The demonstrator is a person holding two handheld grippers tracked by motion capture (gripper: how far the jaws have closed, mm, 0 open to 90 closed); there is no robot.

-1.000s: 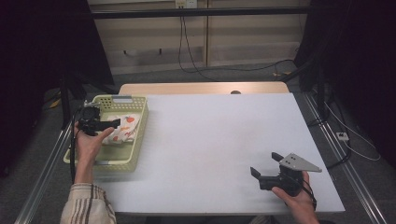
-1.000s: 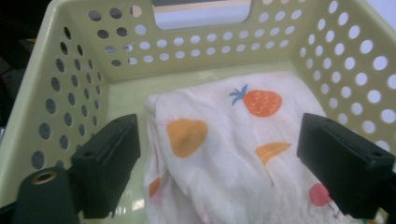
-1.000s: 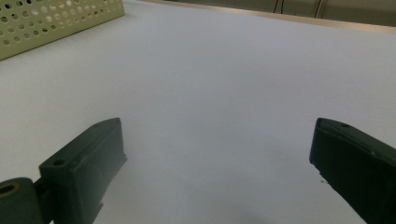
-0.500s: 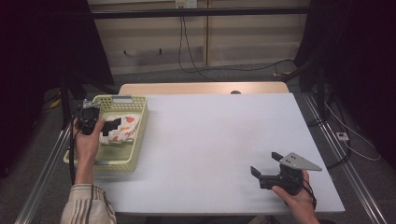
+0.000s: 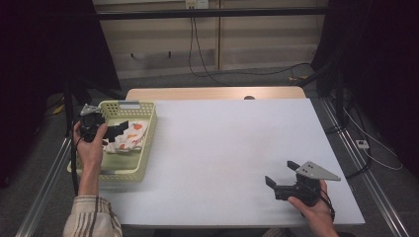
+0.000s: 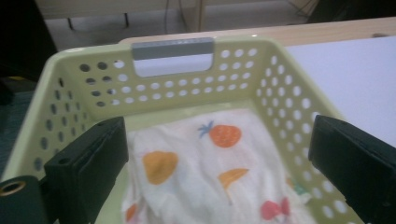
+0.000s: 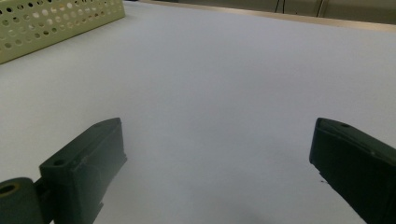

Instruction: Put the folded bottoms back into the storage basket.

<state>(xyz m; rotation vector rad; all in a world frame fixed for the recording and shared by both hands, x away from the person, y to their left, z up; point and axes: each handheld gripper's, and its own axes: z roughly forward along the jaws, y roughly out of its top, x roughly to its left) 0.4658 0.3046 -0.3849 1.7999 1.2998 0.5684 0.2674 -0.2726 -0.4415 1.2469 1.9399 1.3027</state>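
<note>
L hand (image 5: 91, 148) comes up from the bottom-left w/ forearm nearly straight, striped sleeve (image 5: 94, 222) at the cuff. It holds the left tool (image 5: 114, 132) level over the near-left part of the basket (image 5: 148, 143), jaws pointing right across it. The jaws have just been opening and now stand wide apart, nothing pinched between them. The cloth (image 6: 219, 172) lies below and between them in the left gripper view, loose on the basket floor.

R hand (image 5: 316, 212) sits low at the near-right corner of the worktop (image 5: 232, 148). It holds the right tool (image 5: 280, 175) w/ jaws pointing left, spread wide, gripping nothing, just bare worktop ahead of them.

Basket: pale yellow-green plastic, rectangular, walls pierced w/ rows of round holes, grey handle bar (image 6: 173, 49) in a cut-out at the far end. Cloth: soft, white, crumpled, printed w/ small fruit shapes in orange, red and pink. Worktop: flat, matte white, w/ a wood-coloured strip along its far edge. Tool jaws: black, blocky, hard matte finish; a grey three-cornered plate (image 5: 318, 170) tops the right tool.
</note>
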